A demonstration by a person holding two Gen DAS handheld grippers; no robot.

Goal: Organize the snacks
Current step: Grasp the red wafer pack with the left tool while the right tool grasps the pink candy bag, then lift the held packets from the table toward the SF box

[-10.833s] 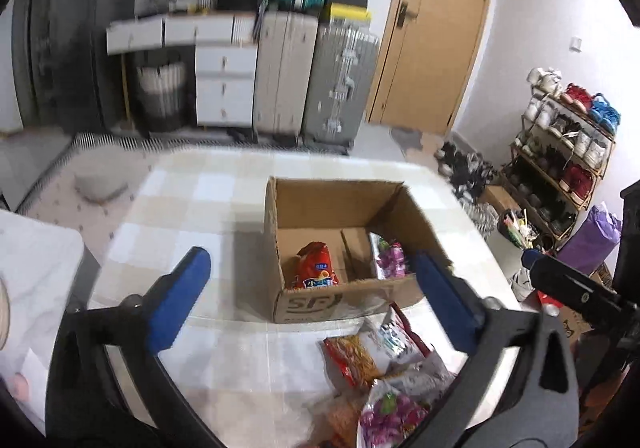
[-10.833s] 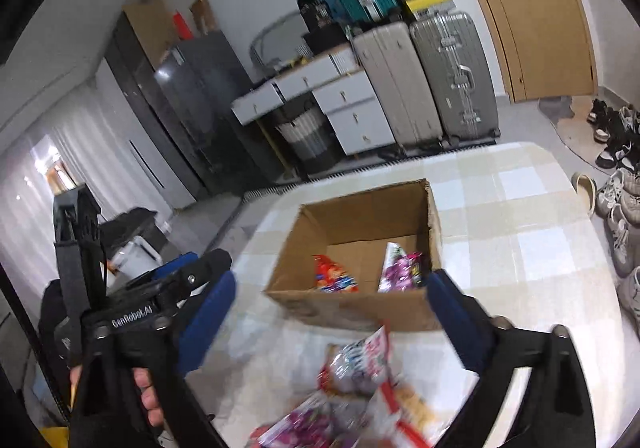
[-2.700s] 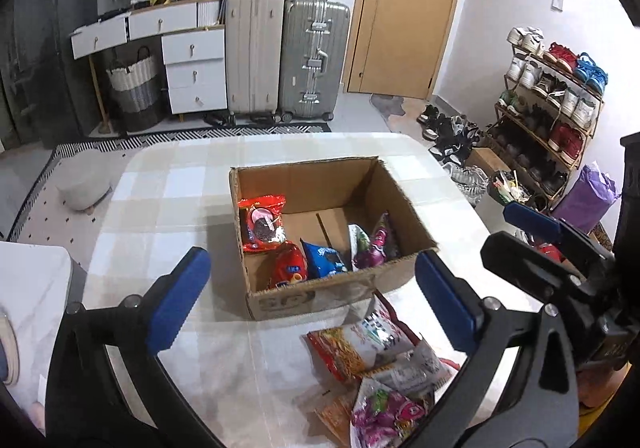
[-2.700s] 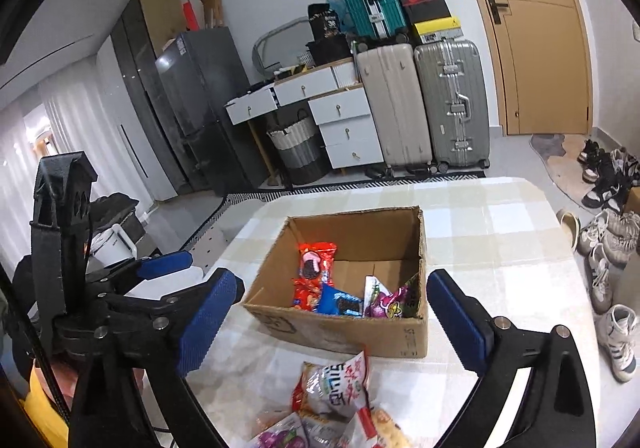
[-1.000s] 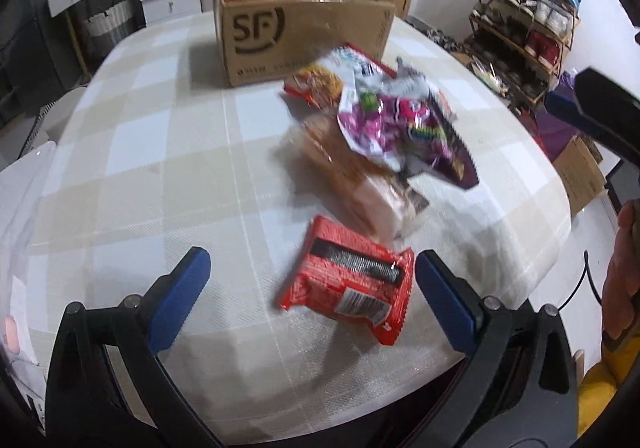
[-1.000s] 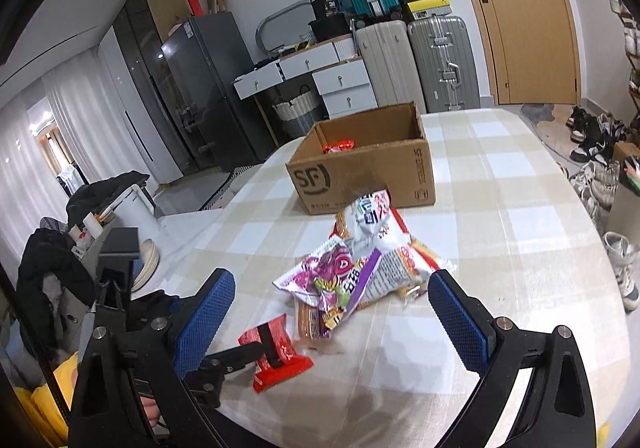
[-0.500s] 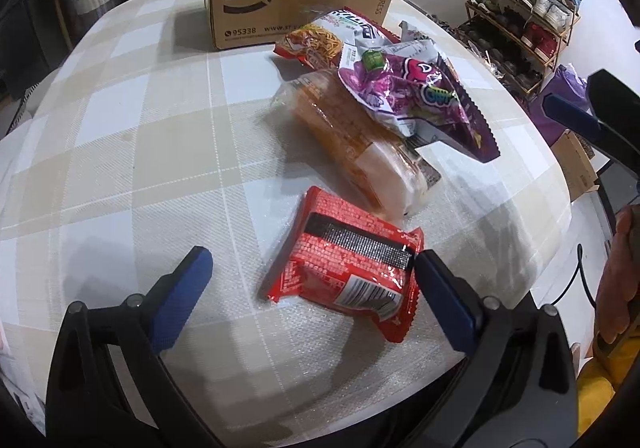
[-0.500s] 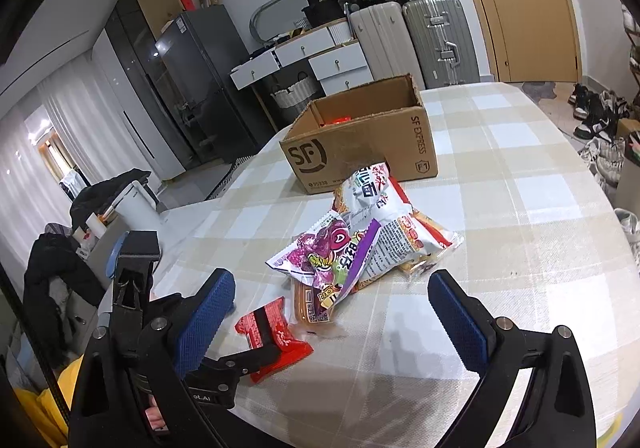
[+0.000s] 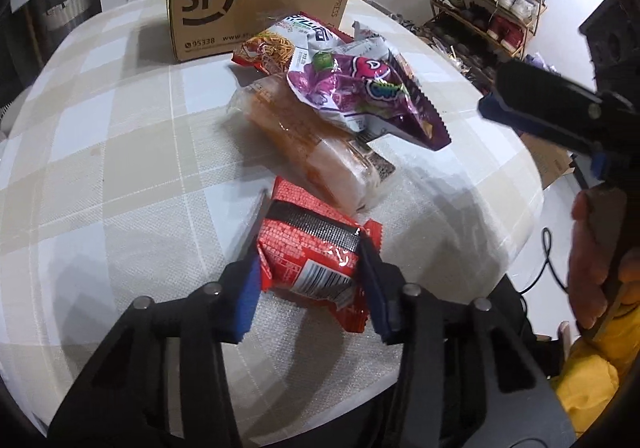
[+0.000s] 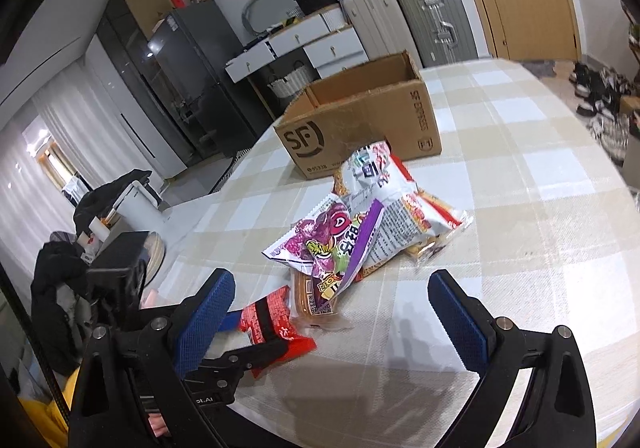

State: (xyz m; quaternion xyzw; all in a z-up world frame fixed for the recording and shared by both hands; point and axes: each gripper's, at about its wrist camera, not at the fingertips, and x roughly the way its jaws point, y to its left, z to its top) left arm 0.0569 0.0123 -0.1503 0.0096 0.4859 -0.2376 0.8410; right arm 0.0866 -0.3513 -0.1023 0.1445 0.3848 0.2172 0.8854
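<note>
The tabletop carries the cardboard box toward its far edge. A pile of snack bags lies between box and near edge. The red packet lies nearest the near edge, touching the pile's clear-wrapped bag, its long axis running crosswise between the jaws. The left tongs are closing on the red packet, pads already pressing its two short ends. The right tongs stand wide open and empty, facing the pile. From the left tongs, the box lies straight ahead beyond the pile; the lift must clear it.
</note>
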